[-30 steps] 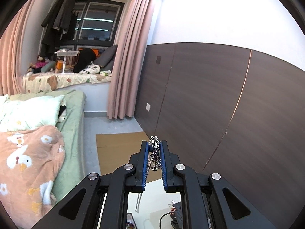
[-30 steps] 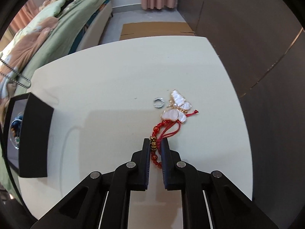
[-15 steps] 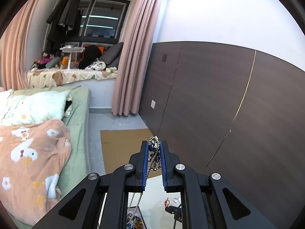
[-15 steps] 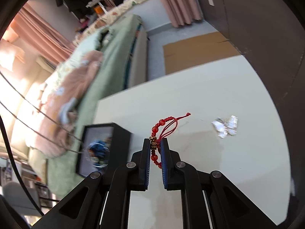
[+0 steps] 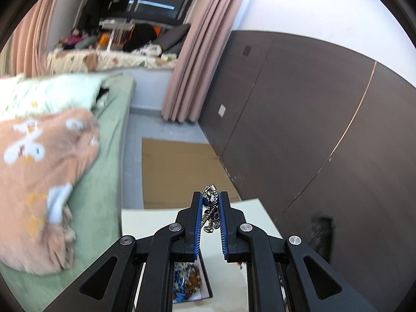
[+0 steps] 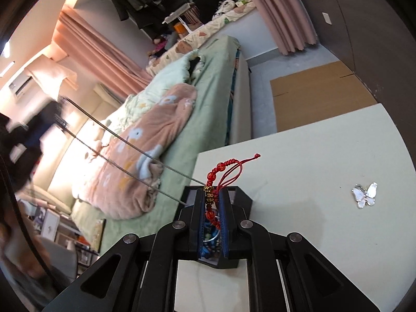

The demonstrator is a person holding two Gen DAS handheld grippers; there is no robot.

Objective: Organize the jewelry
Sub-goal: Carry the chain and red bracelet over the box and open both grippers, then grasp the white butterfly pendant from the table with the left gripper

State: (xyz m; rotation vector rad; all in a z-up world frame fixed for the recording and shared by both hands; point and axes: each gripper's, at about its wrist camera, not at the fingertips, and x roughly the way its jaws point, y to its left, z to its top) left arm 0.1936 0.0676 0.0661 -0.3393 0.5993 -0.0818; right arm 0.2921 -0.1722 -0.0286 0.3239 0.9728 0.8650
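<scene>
- Left hand-held gripper (image 5: 210, 202) clamped on a silver chain (image 5: 211, 212), held high above the near part of the white table (image 5: 161, 219).
- Chain bunched between the blue pads (image 5: 198, 223), with a small loop hanging just under them.
- Below the left hand-held gripper, an open box (image 5: 191, 283) on the table, holding blue and amber beads.
- Right hand-held gripper (image 6: 212, 201) clamped on a red bracelet (image 6: 221, 176), directly over the black box (image 6: 243, 200) in its own view.
- Red cord loop and red beads sticking up past the fingertips, gold beads pinched between the pads.
- Two thin strands of the chain (image 6: 124, 153) stretched from the far left toward the box.
- Butterfly brooch (image 6: 365, 195) lying flat on the table at the right, well apart from the box.
- Bed (image 6: 208, 109) with a pink blanket (image 6: 153, 140) at the left of the table.
</scene>
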